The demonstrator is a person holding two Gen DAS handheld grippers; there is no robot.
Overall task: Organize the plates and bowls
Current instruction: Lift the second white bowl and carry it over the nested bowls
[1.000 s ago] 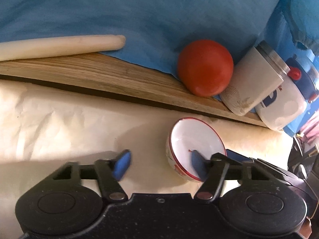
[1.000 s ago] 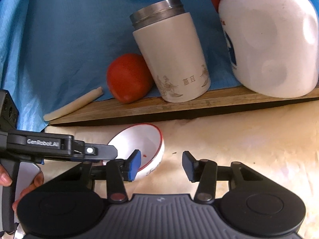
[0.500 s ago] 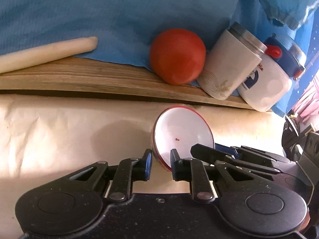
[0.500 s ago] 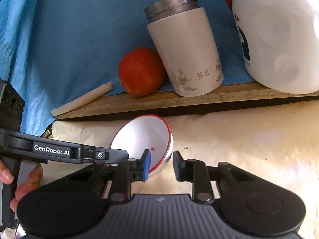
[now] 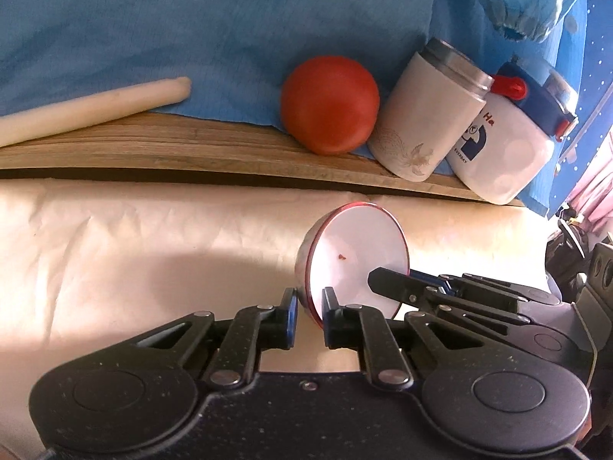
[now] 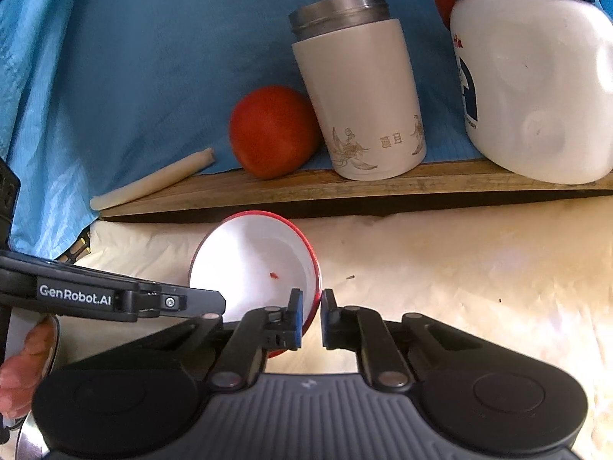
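A small white bowl [image 5: 358, 253] with a red rim is tilted up over the cream cloth [image 5: 115, 253]; a red speck lies inside it. My left gripper [image 5: 309, 316] is shut on its near rim. My right gripper [image 6: 311, 320] is shut on the opposite rim of the same bowl [image 6: 253, 268]. Each gripper shows in the other's view: the right one [image 5: 459, 295] reaches in from the right, the left one [image 6: 115, 299] from the left.
A wooden board [image 5: 153, 145] runs along the back against blue cloth. On it are a white stick [image 5: 95, 107], a red tomato [image 5: 329, 103], a beige steel-rimmed canister [image 5: 425, 119] and a white jar with a blue lid [image 5: 509, 145].
Both grippers went from open to shut on the bowl's rim, and the bowl has tipped up and risen a little.
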